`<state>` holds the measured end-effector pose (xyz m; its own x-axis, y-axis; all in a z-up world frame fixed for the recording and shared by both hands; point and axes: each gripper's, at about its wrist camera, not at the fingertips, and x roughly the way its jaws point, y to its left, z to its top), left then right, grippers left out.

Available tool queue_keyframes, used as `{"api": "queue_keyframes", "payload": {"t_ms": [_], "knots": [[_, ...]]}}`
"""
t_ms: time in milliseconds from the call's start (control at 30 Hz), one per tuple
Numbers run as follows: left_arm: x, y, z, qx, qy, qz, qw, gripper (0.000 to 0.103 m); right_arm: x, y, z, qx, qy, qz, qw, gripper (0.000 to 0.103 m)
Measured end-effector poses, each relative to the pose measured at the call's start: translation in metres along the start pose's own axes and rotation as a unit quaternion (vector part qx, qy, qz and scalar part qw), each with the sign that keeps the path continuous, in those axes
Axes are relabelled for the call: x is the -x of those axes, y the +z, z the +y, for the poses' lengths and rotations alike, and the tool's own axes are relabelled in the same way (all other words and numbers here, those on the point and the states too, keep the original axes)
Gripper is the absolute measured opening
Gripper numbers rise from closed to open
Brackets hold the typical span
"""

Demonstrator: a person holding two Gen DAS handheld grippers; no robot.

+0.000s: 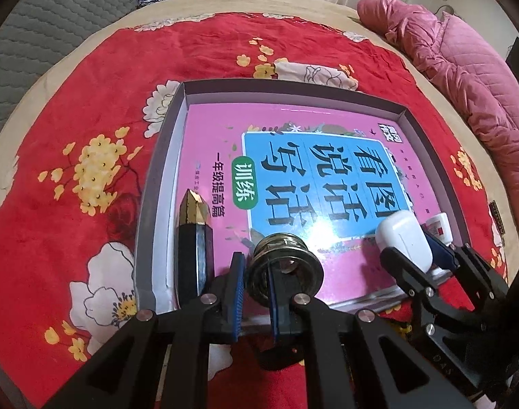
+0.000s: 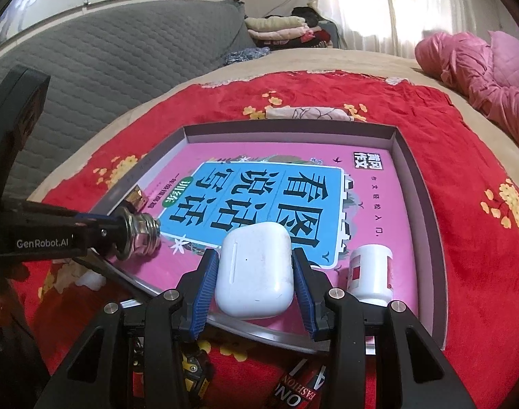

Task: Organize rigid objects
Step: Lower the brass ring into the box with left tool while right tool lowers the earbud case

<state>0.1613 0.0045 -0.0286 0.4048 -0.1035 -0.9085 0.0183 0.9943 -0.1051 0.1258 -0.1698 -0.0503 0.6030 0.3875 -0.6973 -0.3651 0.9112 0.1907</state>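
Note:
A shallow grey box (image 1: 164,129) (image 2: 412,156) lies on a red flowered blanket and holds a pink book (image 1: 218,126) (image 2: 378,204). My left gripper (image 1: 256,289) (image 2: 123,231) is shut on a metal threaded fitting (image 1: 285,266) (image 2: 142,235) and holds it over the book's near edge. My right gripper (image 2: 256,269) (image 1: 426,252) is shut on a white earbud case (image 2: 254,272) (image 1: 404,235) above the book. A dark bar with a gold tip (image 1: 193,235) (image 2: 137,199) lies along the box's left side. A small white bottle (image 2: 372,271) (image 1: 438,225) lies at the right.
The red flowered blanket (image 1: 89,136) (image 2: 481,204) covers a bed. A pink quilted jacket (image 1: 464,68) (image 2: 481,68) lies at the far right. A grey quilted cover (image 2: 123,68) is at the left. A magazine and a yellow-black object (image 2: 198,371) lie below the right gripper.

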Motion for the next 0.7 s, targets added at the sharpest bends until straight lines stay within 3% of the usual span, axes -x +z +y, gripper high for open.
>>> {"api": "queue_keyframes", "payload": {"t_ms": [700], "knots": [[0.012, 0.004, 0.006, 0.006, -0.005, -0.007, 0.9999, 0.013, -0.001, 0.001, -0.005, -0.005, -0.002, 0.006, 1.0, 0.046]]}}
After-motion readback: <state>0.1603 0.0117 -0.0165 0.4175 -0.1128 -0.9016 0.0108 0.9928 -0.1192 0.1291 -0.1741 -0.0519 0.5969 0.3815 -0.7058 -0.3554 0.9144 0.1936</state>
